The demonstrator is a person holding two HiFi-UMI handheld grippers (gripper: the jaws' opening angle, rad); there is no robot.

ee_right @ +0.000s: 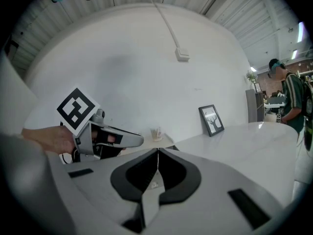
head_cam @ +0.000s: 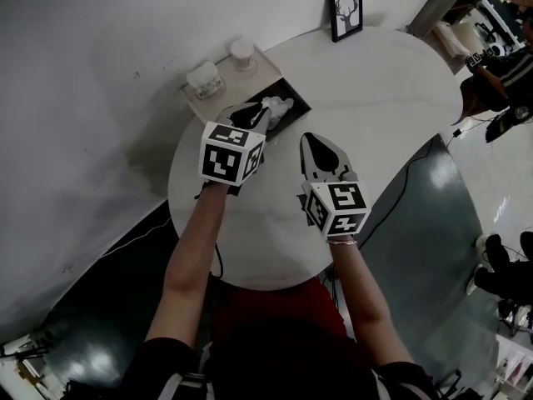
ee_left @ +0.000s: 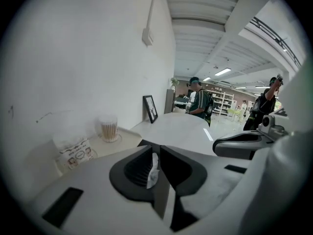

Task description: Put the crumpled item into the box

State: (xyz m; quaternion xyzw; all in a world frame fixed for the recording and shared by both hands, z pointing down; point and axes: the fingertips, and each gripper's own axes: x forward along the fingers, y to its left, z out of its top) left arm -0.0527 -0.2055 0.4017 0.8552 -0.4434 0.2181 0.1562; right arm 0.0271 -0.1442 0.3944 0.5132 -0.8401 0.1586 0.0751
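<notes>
A crumpled white paper (head_cam: pixel 278 105) (ee_left: pixel 154 169) is pinched between the jaws of my left gripper (head_cam: pixel 256 113) (ee_left: pixel 156 155), which is shut on it. The gripper's tip is at the dark opening of the beige box (head_cam: pixel 293 109) at the table's far left, and the paper hangs over that opening. My right gripper (head_cam: pixel 319 152) (ee_right: pixel 157 155) hovers over the middle of the round white table (head_cam: pixel 391 82), to the right of the left one. Its jaws are shut with nothing between them. The right gripper view shows the left gripper (ee_right: pixel 105 138) from the side.
On the box's lid stand a small jar of cotton swabs (head_cam: pixel 242 52) (ee_left: pixel 108 129) and a wrapped packet (head_cam: pixel 204 78) (ee_left: pixel 73 153). A framed deer picture (head_cam: pixel 345 11) (ee_right: pixel 211 120) stands at the table's far edge. People (ee_left: pixel 200 102) stand beyond the table, near shelves.
</notes>
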